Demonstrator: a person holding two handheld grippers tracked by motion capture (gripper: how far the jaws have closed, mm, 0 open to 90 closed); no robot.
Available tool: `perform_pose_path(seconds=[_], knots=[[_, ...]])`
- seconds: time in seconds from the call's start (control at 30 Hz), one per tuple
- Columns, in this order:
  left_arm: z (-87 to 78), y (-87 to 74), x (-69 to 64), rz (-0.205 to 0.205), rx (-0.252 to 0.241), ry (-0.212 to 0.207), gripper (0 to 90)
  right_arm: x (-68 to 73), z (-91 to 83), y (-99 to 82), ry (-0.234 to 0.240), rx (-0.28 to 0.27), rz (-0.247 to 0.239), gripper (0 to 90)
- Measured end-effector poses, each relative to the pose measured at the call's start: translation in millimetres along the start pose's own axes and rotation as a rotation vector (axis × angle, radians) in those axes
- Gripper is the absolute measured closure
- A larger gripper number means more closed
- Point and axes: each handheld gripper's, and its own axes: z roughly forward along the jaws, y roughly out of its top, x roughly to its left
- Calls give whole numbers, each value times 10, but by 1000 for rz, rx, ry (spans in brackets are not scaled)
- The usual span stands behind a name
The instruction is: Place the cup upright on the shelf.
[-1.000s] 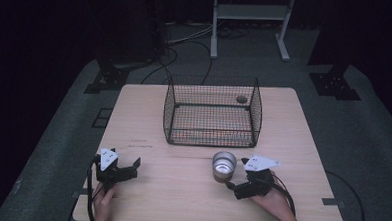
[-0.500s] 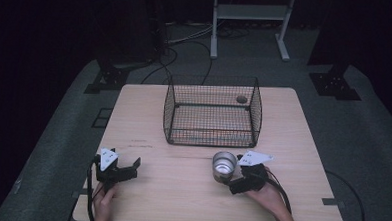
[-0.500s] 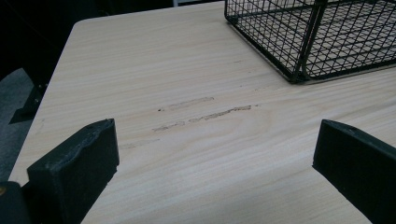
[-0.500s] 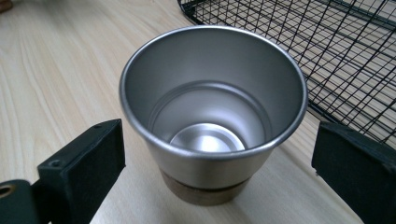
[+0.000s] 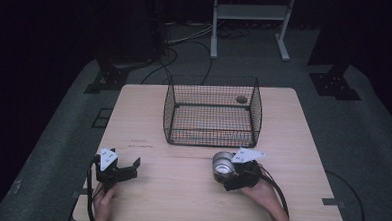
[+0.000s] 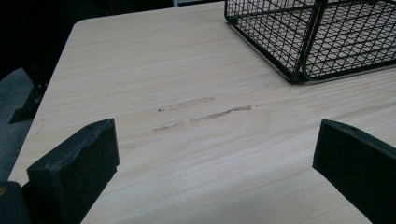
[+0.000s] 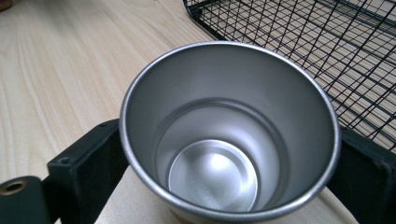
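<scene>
A shiny metal cup [image 5: 223, 164] stands upright and empty on the wooden table [image 5: 180, 200], in front of the wire basket's right end. My right gripper [image 5: 225, 173] comes at it from the right. In the right gripper view the cup [image 7: 229, 140] sits between the two black jaws, which have just been closing and now touch its wall on both sides. My left gripper [image 5: 124, 161] rests near the front left of the table, open. In the left gripper view its jaws [image 6: 215, 140] stand wide apart over bare wood.
A black wire basket [image 5: 211, 126] stands open-topped at the middle back of the table, just beyond the cup [image 7: 327, 37]. A small dark round thing [image 5: 241, 99] lies by its far right corner. Cables, stands and a white frame are on the dark floor behind.
My right gripper has slid left up to the cup and its jaws now sit around it. The left gripper has stayed where it was.
</scene>
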Motion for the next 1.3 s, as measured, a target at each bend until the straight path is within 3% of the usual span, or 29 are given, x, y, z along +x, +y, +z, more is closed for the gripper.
perform_pose_path(seconds=[0.3,0.63,0.77,1.1,1.3], knots=[[0,0,0,0,0,0,0,-18,-13,1,11,-16,5,176],[0,0,1,-2,0,0,0,-24,-45,6,7,-21,15,179],[-2,0,-4,2,2,1,0,-34,-115,27,33,-42,35,180],[-1,0,-5,4,5,1,0,-81,-349,138,45,-42,36,180],[-1,-1,-5,3,5,1,0,-60,-428,226,57,-32,10,180]])
